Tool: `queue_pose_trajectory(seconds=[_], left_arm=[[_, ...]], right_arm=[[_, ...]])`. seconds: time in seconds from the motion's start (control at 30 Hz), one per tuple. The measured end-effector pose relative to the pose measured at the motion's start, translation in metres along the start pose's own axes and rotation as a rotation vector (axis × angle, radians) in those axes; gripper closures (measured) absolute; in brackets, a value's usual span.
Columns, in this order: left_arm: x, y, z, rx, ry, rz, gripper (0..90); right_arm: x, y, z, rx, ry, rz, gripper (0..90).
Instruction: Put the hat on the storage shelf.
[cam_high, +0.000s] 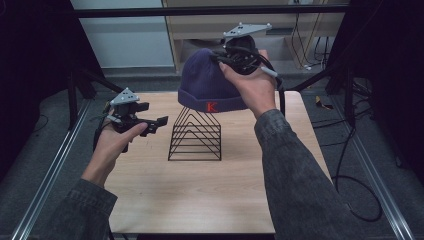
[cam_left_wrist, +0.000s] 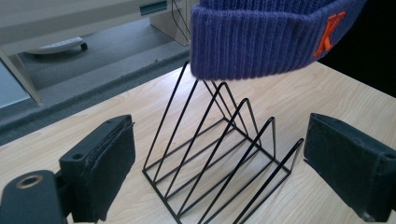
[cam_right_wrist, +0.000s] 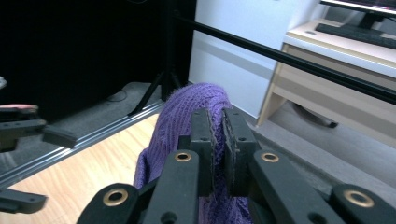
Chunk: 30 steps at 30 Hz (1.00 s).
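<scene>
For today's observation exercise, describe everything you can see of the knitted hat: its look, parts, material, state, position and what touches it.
The knitted hat is a purple-blue beanie of ribbed knit with a folded cuff bearing an orange-red letter K. The right gripper holds it by the crown, jaws shut on the fabric, so it hangs opening-down, rounded in shape. It hangs over the black wire rack on the wooden table, its cuff at the tip of the tallest wire triangle; whether they touch I cannot tell. The left gripper is open and apart from it.

Grey carpet floor (cam_high: 55, 130) surrounds the wooden table (cam_high: 210, 195); pale cabinet (cam_high: 310, 30) and white wall (cam_high: 125, 40) behind.
</scene>
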<state>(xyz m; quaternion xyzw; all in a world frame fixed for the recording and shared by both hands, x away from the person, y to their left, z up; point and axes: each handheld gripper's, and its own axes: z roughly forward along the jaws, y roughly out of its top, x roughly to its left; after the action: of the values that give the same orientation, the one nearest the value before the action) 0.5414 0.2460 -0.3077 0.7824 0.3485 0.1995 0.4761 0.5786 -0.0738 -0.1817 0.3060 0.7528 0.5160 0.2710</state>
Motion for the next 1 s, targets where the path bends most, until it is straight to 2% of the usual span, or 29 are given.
queue_pose_trajectory(seconds=[0.23, 0.37, 0.53, 0.6, 0.67, 0.83, 0.87, 0.9, 0.93, 0.97, 1.0], left_arm=[[0.005, 0.002, 0.002, -0.009, -0.024, -0.013, 8.0], [0.005, 0.004, 0.004, -0.010, -0.021, 0.004, 7.4], [0.007, 0.007, 0.010, -0.018, -0.021, -0.003, 5.6], [0.005, 0.009, 0.015, -0.009, -0.045, 0.004, 5.1], [0.004, 0.010, 0.019, 0.004, -0.053, 0.017, 3.9], [0.004, 0.011, 0.027, 0.020, -0.074, 0.015, 3.6], [0.004, 0.010, 0.030, 0.030, -0.096, 0.015, 7.2], [0.004, 0.010, 0.030, 0.030, -0.096, 0.015, 13.2], [0.004, 0.009, 0.030, 0.045, -0.091, 0.033, 20.8], [0.004, 0.009, 0.027, 0.037, -0.038, 0.053, 30.5], [0.004, 0.008, 0.025, 0.026, -0.018, 0.052, 49.0]], right_arm=[[0.014, 0.005, 0.009, 0.003, 0.042, -0.018, 84.1], [0.019, 0.009, 0.009, -0.003, 0.055, -0.018, 84.0], [0.029, 0.012, 0.010, -0.008, 0.081, -0.027, 84.0], [0.030, 0.012, 0.012, -0.009, 0.088, -0.027, 83.9], [0.034, 0.011, 0.015, -0.011, 0.101, -0.025, 83.9], [0.042, 0.010, 0.016, -0.012, 0.121, -0.030, 83.9], [0.044, 0.009, 0.017, -0.010, 0.126, -0.033, 83.9], [0.044, 0.009, 0.017, -0.010, 0.126, -0.033, 83.9], [0.044, 0.009, 0.018, -0.006, 0.129, -0.036, 83.9], [0.044, 0.008, 0.019, -0.004, 0.128, -0.037, 83.8], [0.043, 0.007, 0.019, -0.002, 0.125, -0.037, 83.8]])
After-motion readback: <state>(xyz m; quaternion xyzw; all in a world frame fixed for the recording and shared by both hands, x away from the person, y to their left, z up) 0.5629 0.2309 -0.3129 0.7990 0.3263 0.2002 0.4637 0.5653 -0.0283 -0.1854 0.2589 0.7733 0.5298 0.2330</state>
